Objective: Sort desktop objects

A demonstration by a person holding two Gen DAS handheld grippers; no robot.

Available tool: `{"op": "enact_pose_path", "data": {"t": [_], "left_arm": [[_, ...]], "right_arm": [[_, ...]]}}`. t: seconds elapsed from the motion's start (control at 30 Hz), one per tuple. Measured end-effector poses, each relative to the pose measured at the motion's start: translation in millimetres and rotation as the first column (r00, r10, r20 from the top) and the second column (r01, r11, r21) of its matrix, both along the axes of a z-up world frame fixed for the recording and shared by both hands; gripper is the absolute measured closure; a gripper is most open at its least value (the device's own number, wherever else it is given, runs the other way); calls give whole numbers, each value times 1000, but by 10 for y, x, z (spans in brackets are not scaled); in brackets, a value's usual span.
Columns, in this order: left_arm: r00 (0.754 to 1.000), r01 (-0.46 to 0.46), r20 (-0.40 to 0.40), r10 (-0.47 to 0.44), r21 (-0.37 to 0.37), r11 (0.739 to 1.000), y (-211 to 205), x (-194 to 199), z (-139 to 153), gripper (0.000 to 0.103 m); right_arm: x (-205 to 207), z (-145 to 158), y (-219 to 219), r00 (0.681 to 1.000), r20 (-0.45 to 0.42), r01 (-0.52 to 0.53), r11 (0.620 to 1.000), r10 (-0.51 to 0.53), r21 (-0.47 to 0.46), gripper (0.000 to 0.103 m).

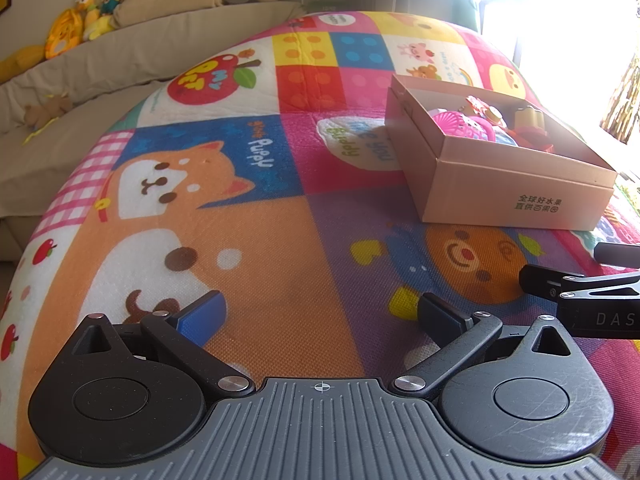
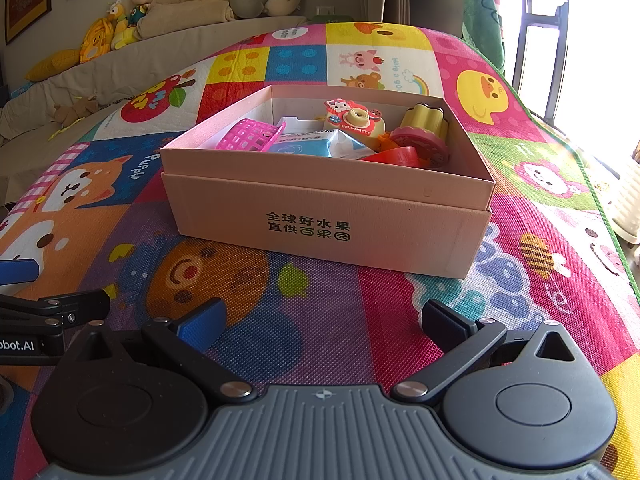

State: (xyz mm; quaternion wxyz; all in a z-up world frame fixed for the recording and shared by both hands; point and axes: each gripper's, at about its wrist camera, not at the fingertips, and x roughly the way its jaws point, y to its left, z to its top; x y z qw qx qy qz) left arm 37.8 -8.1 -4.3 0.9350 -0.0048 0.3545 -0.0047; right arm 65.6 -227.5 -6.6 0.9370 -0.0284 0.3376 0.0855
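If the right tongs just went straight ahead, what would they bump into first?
Probably the pink cardboard box. The right tongs are open, holding nothing, and point at its printed front wall, with only bare play mat between them. The toys inside sit behind that wall.

Cartoon play mat [image 2: 400, 320]; pink cardboard box [image 2: 320, 216] on it, apparently alone.
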Motion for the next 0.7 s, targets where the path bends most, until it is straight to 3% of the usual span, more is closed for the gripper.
{"op": "enact_pose_path", "data": {"t": [0.7], "left_arm": [[1000,16,2,-16,-1,1000,-4,-16,-2,0]], "right_arm": [[0,1,1,1000,0,0,1000,0,0,0]]}}
